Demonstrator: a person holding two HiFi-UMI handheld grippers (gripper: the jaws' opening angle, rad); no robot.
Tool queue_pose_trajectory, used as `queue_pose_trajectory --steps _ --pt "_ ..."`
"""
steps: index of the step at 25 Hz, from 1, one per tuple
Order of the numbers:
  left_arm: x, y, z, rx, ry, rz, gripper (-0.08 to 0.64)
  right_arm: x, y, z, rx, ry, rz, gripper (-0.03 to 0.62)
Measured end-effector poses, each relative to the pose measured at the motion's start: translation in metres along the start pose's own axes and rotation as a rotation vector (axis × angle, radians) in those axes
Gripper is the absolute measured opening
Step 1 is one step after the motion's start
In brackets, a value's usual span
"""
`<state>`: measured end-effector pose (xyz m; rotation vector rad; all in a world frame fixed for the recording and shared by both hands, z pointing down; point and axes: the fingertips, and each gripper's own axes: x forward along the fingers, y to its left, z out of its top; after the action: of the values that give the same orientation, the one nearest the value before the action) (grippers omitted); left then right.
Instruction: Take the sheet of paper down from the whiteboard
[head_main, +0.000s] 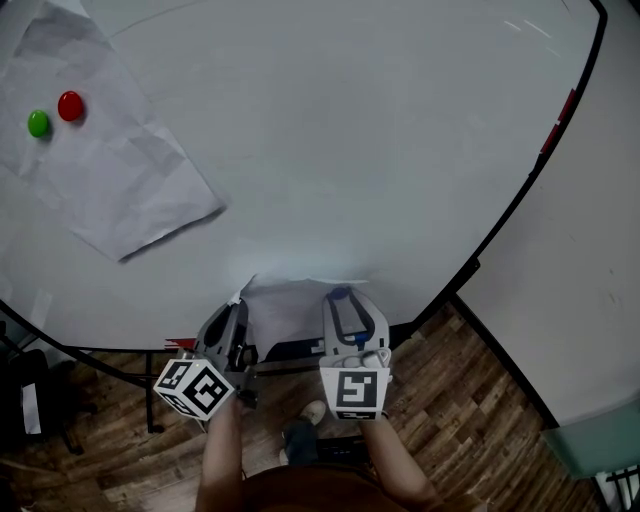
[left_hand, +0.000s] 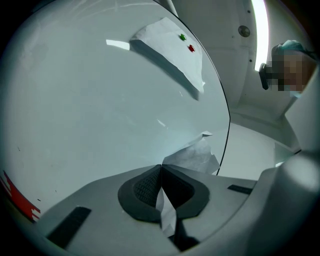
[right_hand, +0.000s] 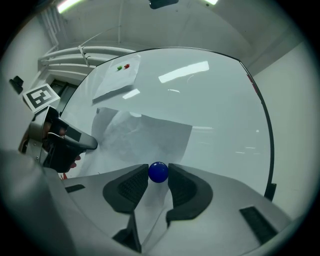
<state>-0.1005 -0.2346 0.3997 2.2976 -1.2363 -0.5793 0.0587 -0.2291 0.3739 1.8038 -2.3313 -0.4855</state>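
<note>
Sheets of paper, two of them, are on the whiteboard (head_main: 350, 150). There are three round magnets: one red, one green and one blue. There are two tools, one in each of the person's hands.

The upper sheet (head_main: 110, 170) is high on the left side of the board. It sits crooked, with one corner pointing down and to the right. The red magnet (head_main: 70, 105) and the green magnet (head_main: 38, 123) sit side by side near its top, close together.

The lower sheet (head_main: 285, 310) is at the bottom of the board, right in front of the person. It lies flat on the board, and its top edge runs across from one tool to the other. In the right gripper view it looks wider than it is tall, so its long way seems to go left to right, but the bottom part is hidden behind the tools. Its top left corner is crumpled and curls off the board.

The left tool (left_hand: 161, 175) is squeezed tight on the left edge of the lower sheet, with a strip of paper pinched between its dark pads.

The right tool (head_main: 350, 305) is closed around the blue magnet (right_hand: 158, 172), which sits between the tips of its two jaws. The magnet is over the right part of the lower sheet
</note>
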Motion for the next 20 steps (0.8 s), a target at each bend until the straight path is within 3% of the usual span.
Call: queue_pose_trajectory --steps 20 --pt "-0.028 0.017 0.04 -0.145 -0.146 0.017 0.025 -0.002 0.002 0.002 0.043 0.001 0.005 0.135"
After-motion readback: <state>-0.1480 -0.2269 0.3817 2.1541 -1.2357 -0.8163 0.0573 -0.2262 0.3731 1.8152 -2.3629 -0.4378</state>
